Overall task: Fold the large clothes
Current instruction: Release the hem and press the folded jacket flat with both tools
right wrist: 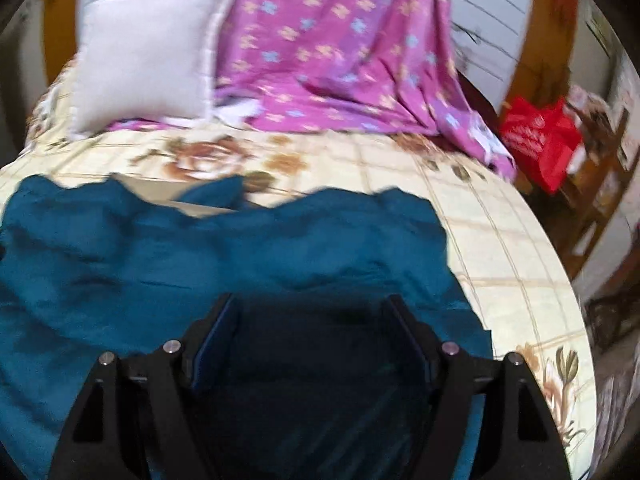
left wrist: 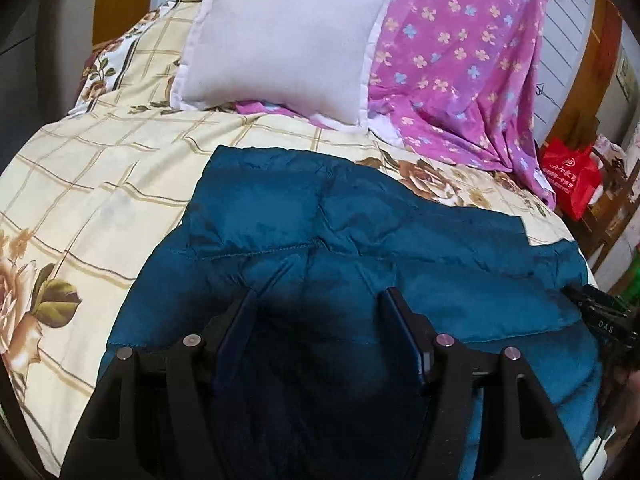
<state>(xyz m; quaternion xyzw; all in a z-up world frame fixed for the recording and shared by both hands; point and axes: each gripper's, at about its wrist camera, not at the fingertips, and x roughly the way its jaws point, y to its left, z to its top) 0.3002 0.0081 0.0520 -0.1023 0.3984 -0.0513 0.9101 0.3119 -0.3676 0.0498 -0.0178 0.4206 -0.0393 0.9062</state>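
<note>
Both the left gripper and right gripper hover released over the quilted teal puffer jacket spread on the bed's near edge, needing hem grasps next

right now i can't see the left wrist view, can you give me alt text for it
An open left gripper hovers over a blue jacket spread on a bed with a cream floral sheet. Behind it a white pillow leans beside a purple flowered cloth, and a red bag sits off the bed's right edge.

Dim indoor light; right view motion-blurred — fisheye edges warped.
</note>
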